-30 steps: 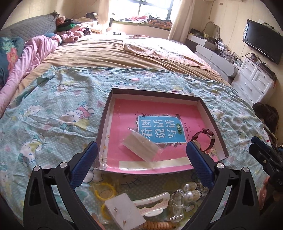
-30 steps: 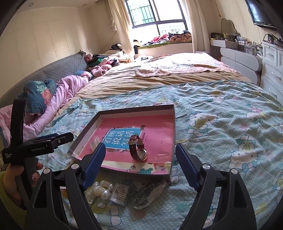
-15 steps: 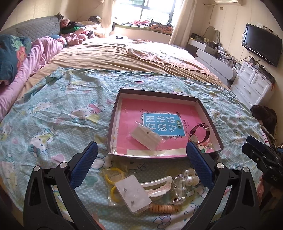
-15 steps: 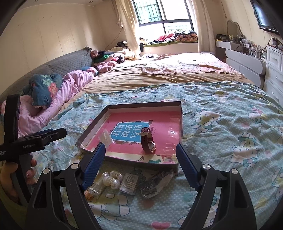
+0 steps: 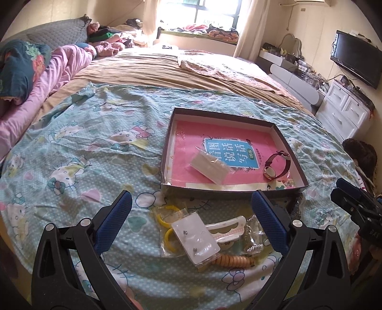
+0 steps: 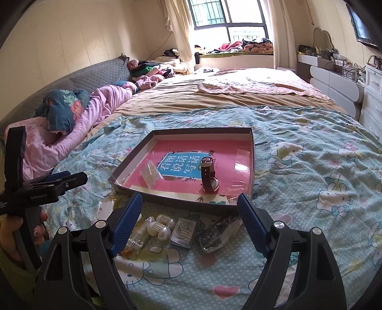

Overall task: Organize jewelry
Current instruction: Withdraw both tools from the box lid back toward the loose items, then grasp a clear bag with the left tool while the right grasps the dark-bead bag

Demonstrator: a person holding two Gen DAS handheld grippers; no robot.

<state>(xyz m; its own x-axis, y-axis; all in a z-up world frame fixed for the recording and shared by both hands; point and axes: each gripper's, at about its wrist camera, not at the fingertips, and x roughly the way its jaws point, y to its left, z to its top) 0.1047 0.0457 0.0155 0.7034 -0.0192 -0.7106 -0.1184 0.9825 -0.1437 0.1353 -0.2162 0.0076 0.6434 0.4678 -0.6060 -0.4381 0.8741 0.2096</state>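
This is a bedroom in a home. A wide bed [image 6: 238, 100] fills most of the room, spread with a tan sheet and a teal cartoon-cat coverlet [image 6: 310, 167], with a pink quilt [image 6: 71, 133] bunched along a grey padded headboard [image 6: 78, 81]. Clothes lie heaped by the barred window [image 6: 229, 21] (and more along its sill), which has cream curtains [image 6: 179, 31] at its sides. On the far wall hang a flat television [image 5: 355, 57] and, below it, stand white drawers [image 5: 343, 112] beside a cluttered dressing table [image 6: 334, 71] with a curvy mirror [image 6: 322, 38].
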